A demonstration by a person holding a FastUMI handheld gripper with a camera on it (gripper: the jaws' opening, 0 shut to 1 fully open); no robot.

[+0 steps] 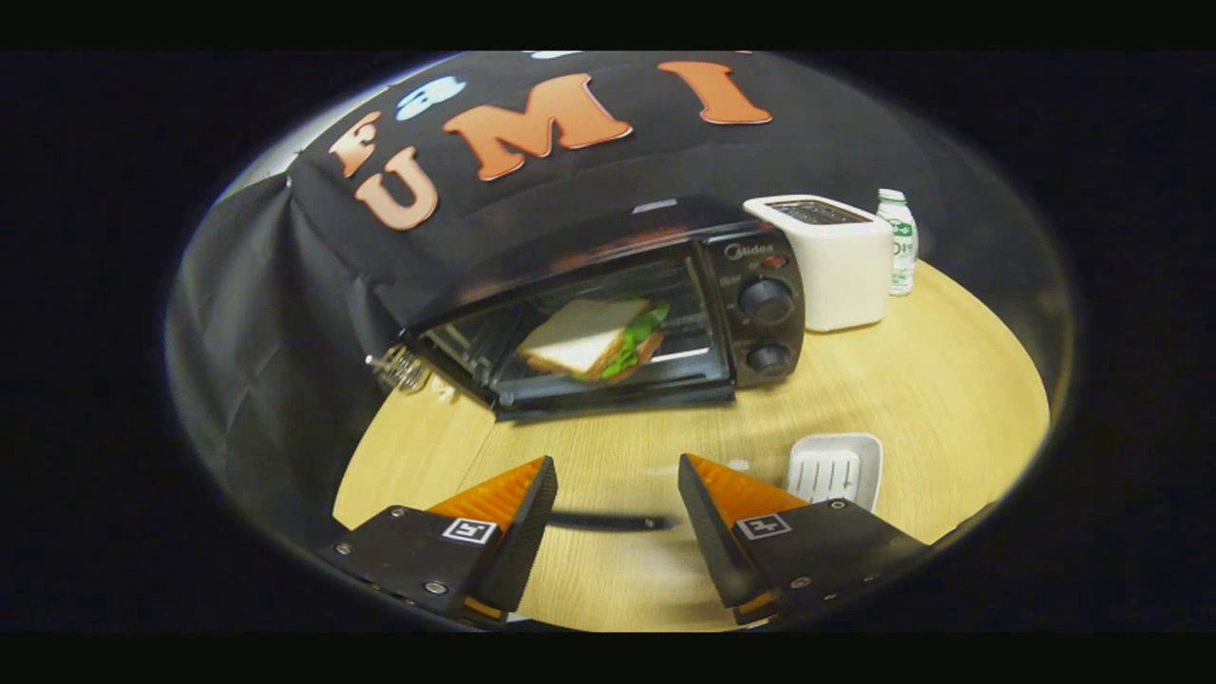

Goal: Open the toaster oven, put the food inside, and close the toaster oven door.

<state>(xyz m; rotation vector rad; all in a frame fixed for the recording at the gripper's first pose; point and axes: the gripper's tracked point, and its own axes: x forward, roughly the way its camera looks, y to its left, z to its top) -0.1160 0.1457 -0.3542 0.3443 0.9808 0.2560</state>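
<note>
Table (883,380) of pale wood — gripper (617,494) parted above it.

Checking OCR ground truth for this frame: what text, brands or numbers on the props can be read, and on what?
"Midea": control panel of the toaster oven, above its knobs.
Markings around the knobs: too small to read.
Label on the bottle: too blurred to read.
Gripper, open over the table: square coded tags on it, no letters.
</note>
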